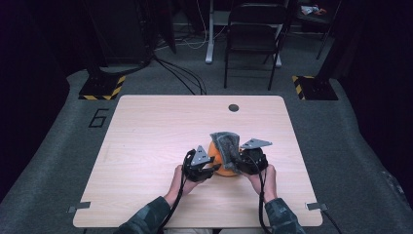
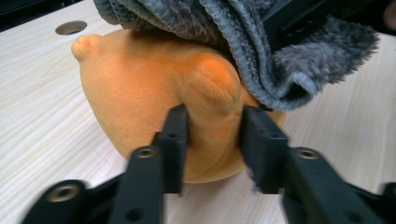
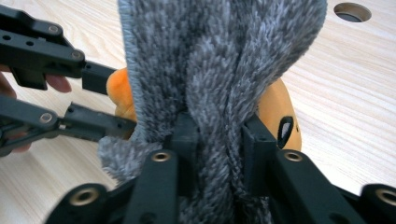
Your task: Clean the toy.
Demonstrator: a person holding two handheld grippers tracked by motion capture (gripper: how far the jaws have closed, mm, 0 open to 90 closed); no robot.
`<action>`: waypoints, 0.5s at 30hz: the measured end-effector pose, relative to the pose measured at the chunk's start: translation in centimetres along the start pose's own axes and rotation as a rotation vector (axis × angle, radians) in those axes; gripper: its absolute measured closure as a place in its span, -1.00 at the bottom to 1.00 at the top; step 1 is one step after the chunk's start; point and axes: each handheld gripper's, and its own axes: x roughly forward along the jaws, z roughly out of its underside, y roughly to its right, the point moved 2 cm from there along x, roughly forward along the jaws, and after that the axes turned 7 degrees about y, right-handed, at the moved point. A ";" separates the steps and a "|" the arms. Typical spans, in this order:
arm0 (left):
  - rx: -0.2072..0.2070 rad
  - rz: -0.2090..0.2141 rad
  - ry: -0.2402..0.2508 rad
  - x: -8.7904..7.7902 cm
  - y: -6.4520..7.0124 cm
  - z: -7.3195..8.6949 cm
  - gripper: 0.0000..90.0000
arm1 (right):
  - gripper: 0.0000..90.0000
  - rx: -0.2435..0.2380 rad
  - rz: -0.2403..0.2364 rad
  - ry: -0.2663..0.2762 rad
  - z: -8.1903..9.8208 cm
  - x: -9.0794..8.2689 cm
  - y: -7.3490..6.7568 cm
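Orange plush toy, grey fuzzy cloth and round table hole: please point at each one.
Orange plush toy (image 2: 140, 88), left gripper view, on its smooth side.
Grey fuzzy cloth (image 3: 219, 60), right gripper view, on its hanging fold.
Round table hole (image 1: 234, 107), high view, on its dark centre.

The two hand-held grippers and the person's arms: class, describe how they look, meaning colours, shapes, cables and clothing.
The left gripper and the right gripper are black, each topped by a grey three-cornered plate. Their jaws are blocky black bars on arms with round metal-ringed bolt holes. A black cable trails from each gripper back along the forearm. The person wears dark, mottled green sleeves.
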 end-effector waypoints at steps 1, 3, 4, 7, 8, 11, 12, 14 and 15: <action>-0.002 -0.004 0.000 0.0 0.0 0.0 0.58 | 0.52 0.017 0.003 0.006 0.1 0.1 0.0; -0.004 -0.006 0.005 0.0 0.1 0.0 0.63 | 0.49 0.021 0.003 0.014 0.1 0.1 0.1; -0.004 -0.012 0.006 0.0 0.2 0.0 0.64 | 0.48 0.016 0.012 0.015 0.1 0.1 0.0; -0.013 -0.011 0.005 0.0 0.1 0.0 0.64 | 0.45 0.016 0.018 0.018 0.1 0.1 0.0; -0.023 -0.009 0.008 0.0 0.1 0.0 0.64 | 0.46 0.015 0.019 0.022 0.1 0.2 0.0; -0.048 -0.001 0.014 -0.1 -0.1 0.0 0.67 | 0.56 -0.009 0.032 0.026 0.0 0.1 -0.3; -0.044 -0.007 0.020 -0.1 -0.2 -0.1 0.69 | 0.60 -0.020 0.043 0.025 0.0 0.1 -0.5; -0.055 -0.010 0.032 -0.2 -0.2 -0.1 0.70 | 0.64 -0.034 0.053 0.029 -0.2 -0.1 -0.7; -0.068 -0.003 0.036 -0.3 -0.3 -0.2 0.72 | 0.65 -0.040 0.058 0.031 -0.3 -0.2 -0.7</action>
